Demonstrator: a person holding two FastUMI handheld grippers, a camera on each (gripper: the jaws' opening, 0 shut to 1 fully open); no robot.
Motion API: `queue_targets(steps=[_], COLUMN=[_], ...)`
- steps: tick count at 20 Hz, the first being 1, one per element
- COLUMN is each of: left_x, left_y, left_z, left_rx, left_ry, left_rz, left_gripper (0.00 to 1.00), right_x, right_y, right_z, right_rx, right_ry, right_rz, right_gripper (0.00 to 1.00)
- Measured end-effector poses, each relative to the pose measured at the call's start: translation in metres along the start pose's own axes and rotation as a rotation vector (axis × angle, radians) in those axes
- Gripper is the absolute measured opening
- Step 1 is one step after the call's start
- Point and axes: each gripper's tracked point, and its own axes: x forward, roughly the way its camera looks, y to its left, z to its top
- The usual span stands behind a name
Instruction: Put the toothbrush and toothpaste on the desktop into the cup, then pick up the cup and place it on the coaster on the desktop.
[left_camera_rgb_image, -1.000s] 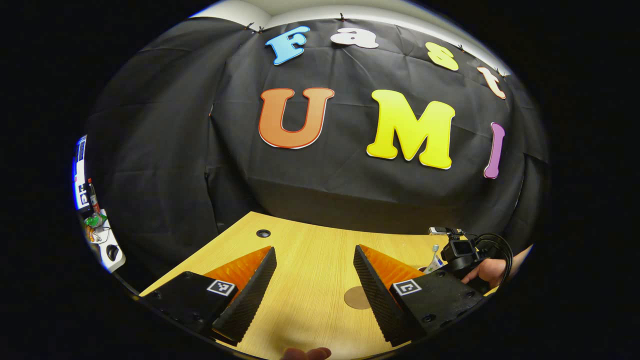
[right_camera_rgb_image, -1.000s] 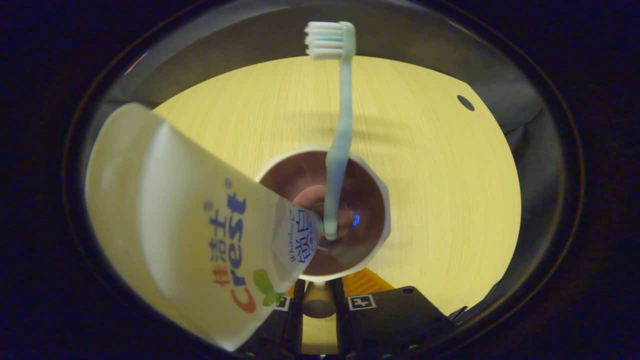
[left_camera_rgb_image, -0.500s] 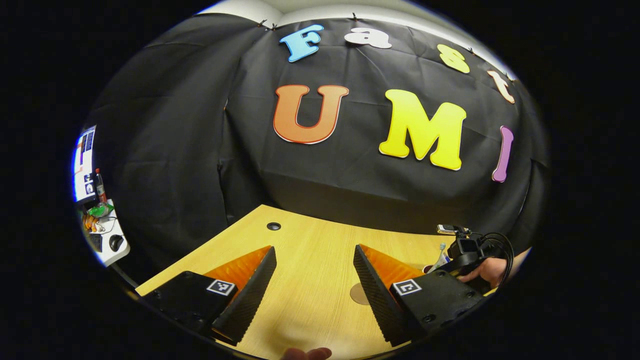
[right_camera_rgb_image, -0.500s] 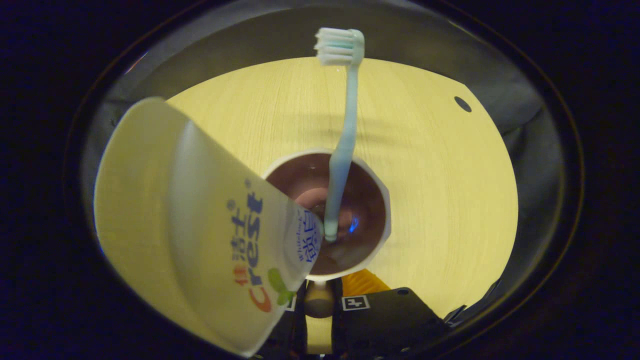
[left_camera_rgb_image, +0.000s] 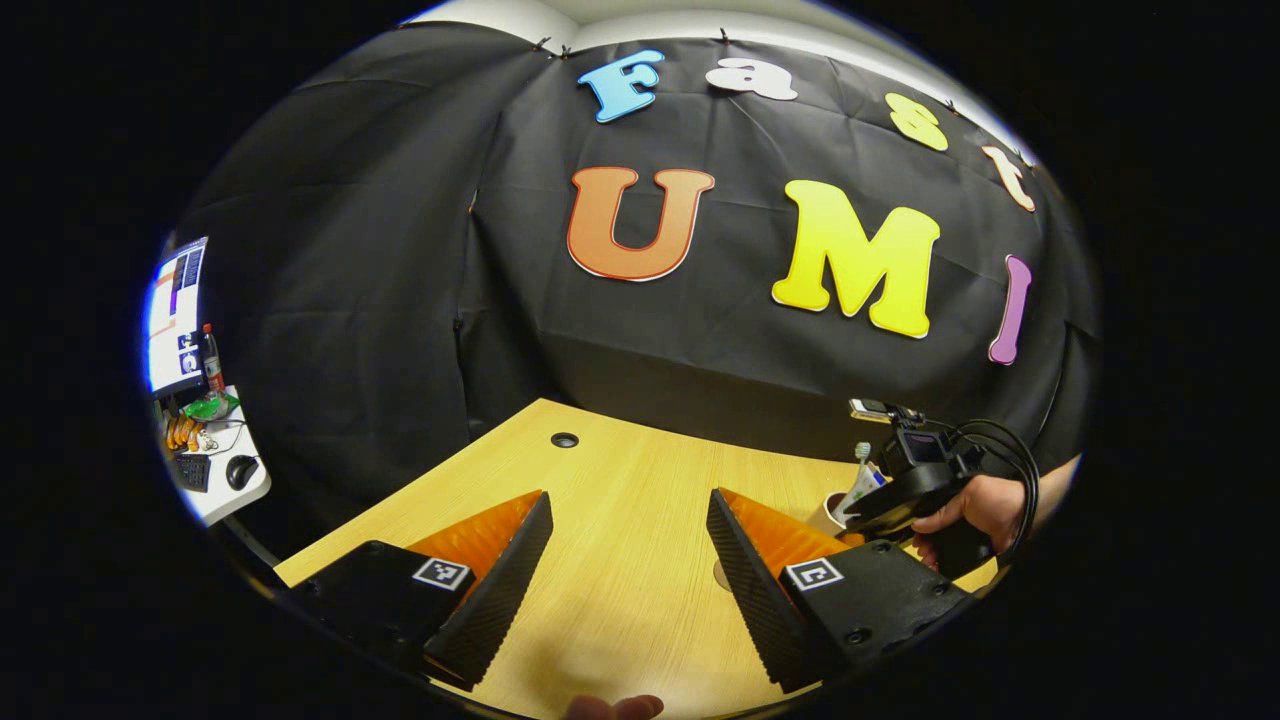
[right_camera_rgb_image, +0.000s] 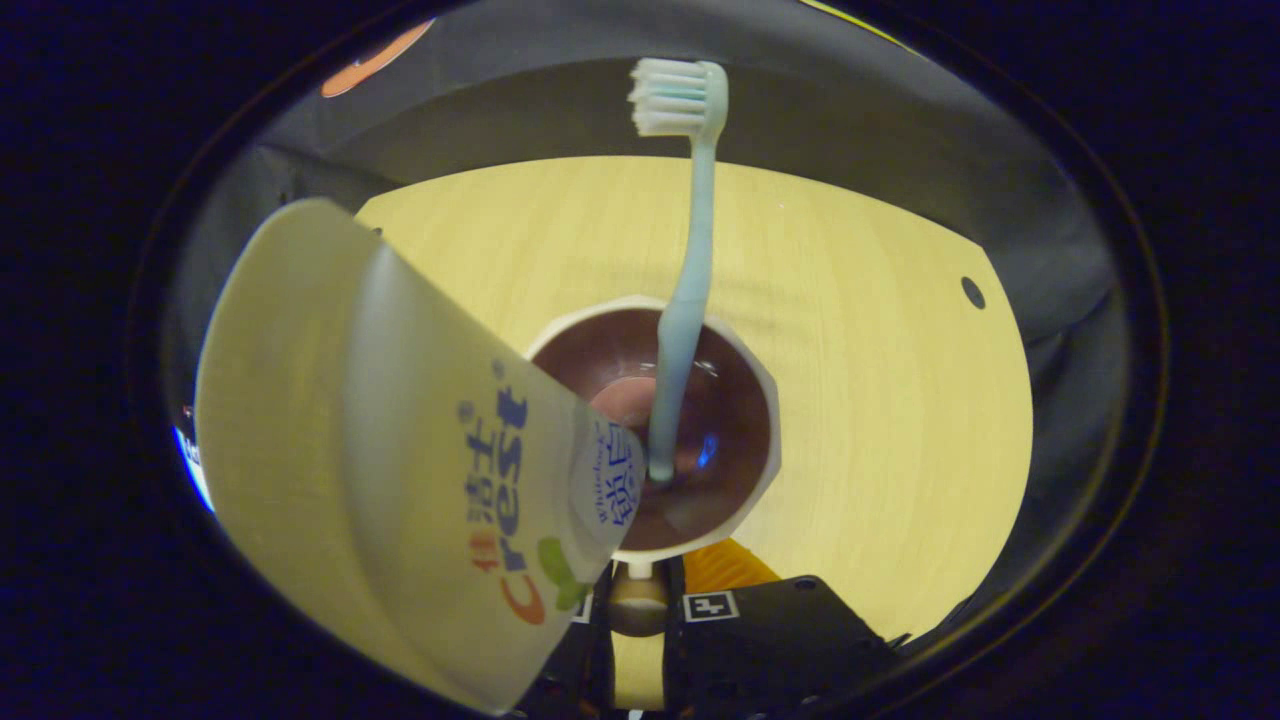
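While toothpaste (right_camera_rgb_image: 400, 480) hides right gripper (right_camera_rgb_image: 637, 600) | cup (right_camera_rgb_image: 740, 400) gripped

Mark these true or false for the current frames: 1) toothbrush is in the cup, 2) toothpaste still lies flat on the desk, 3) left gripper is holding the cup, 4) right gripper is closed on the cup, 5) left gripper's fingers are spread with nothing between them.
1) True. The toothbrush stands in the cup, bristles up.
2) False. The toothpaste leans out of the cup, cap end down inside.
3) False. The left gripper hovers over the bare desk; the cup is off by the other gripper.
4) True. The right gripper pinches the cup's near wall between close-set fingers.
5) True. Only desk shows between them.
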Motion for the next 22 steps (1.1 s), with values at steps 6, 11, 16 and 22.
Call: queue_targets(steps=[6,11,16,22], left_x=[-0.008,-0.009,-0.008,-0.006], left_y=[0.02,0.033,0.035,0.035], left_z=[0.0,-0.004,-0.005,-0.004], left_rx=[-0.001,-0.006,-0.004,0.028], left_ry=[-0.009,0.006,0.019,0.02], left_rz=[0.036,0.052,0.052,0.042], left_gripper=[0.99,0.99,0.98,0.98], right_x=[0.003,0.014,0.021,0.034], right_y=[0.037,0.043,0.047,0.057], right_z=[0.0,-0.002,-0.004,-0.016], right_rx=[-0.083,-0.112,-0.111,-0.049], right_ry=[0.01,0.028,0.053,0.079], right_rz=[0.012,0.005,-0.027,-0.002], right_gripper=[0.16,0.15,0.16,0.24])
